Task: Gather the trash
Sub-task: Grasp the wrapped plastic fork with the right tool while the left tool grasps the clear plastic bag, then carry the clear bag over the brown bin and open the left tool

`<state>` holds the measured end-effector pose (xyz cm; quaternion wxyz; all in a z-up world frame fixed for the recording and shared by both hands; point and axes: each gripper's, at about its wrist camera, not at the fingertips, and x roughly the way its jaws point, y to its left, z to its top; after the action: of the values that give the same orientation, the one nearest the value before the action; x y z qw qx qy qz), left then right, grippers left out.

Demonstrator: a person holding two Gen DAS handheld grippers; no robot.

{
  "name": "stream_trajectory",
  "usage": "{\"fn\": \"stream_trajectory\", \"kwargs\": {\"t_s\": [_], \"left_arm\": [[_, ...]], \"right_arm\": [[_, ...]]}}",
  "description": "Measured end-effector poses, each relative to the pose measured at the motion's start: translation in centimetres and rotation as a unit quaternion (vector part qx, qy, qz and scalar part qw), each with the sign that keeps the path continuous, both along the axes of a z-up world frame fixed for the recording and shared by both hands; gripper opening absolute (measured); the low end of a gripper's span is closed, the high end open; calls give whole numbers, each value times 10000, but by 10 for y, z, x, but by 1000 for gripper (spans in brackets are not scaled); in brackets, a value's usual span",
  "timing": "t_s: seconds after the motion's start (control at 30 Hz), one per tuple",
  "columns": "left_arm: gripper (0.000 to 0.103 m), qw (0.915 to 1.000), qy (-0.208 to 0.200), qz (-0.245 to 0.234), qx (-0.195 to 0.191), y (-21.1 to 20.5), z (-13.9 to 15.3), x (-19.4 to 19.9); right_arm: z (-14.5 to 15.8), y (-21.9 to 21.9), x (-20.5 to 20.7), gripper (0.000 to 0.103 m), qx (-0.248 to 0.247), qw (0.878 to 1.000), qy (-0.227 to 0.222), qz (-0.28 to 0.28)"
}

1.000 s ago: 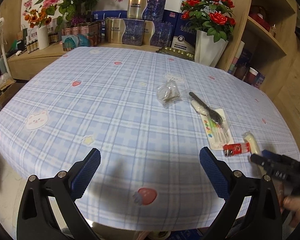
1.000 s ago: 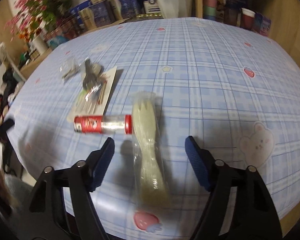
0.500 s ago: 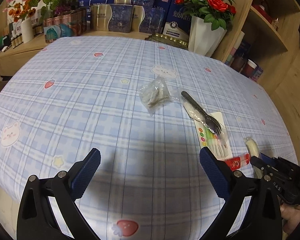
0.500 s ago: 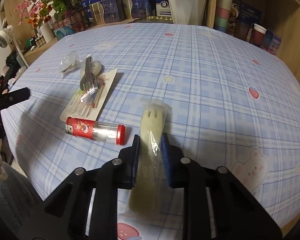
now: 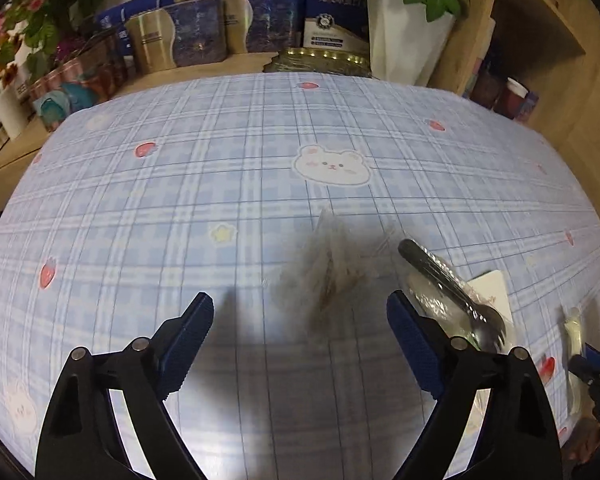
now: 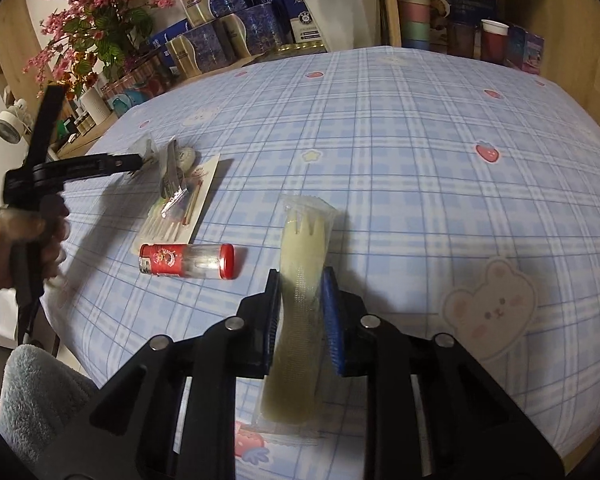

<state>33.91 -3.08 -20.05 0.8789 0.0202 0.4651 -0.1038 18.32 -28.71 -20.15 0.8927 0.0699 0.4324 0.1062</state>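
My right gripper (image 6: 300,292) is shut on a wrapped pale plastic fork (image 6: 302,256) that lies on the blue plaid tablecloth (image 6: 420,140). A red-capped clear tube (image 6: 186,261) lies left of it. My left gripper (image 5: 300,320) is open just short of a crumpled clear wrapper (image 5: 332,264), which looks blurred. In the right wrist view the left gripper (image 6: 138,162) reaches that wrapper (image 6: 148,148). A black fork (image 5: 448,280) rests on a white card of toothpicks (image 6: 184,208) to the right.
Blue and gold boxes (image 5: 196,36), a white vase of red roses (image 5: 404,40) and pink flowers (image 6: 88,28) stand behind the table. Wooden shelves with cups (image 6: 492,38) stand at the right. The table's near edge lies close under both grippers.
My right gripper closed on the wrapped fork. My left gripper moved forward and right across the table up to the crumpled wrapper, still open.
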Motion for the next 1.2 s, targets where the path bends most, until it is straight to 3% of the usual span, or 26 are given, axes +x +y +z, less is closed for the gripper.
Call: {"fn": "stream_trajectory", "kwargs": {"t_s": [0.03, 0.2, 0.3, 0.5, 0.93, 1.2], "left_arm": [[85, 10000, 33, -31, -5, -1, -1, 4], [43, 9997, 159, -87, 186, -7, -7, 7], [28, 9995, 156, -135, 225, -5, -6, -2], [21, 9997, 92, -88, 231, 8, 5, -31], [19, 9983, -271, -385, -340, 25, 55, -136], [19, 9955, -351, -568, -675, 22, 69, -199]], "right_arm": [[0, 0, -1, 24, -11, 10000, -5, 2], [1, -4, -8, 24, 21, 10000, -13, -53], [2, -4, -10, 24, 77, 9999, -27, -89], [11, 7, -20, 24, 40, 9999, -150, 31], [33, 26, -52, 24, 242, 9988, -378, 191], [50, 39, -76, 24, 289, 9974, -582, 295]]}}
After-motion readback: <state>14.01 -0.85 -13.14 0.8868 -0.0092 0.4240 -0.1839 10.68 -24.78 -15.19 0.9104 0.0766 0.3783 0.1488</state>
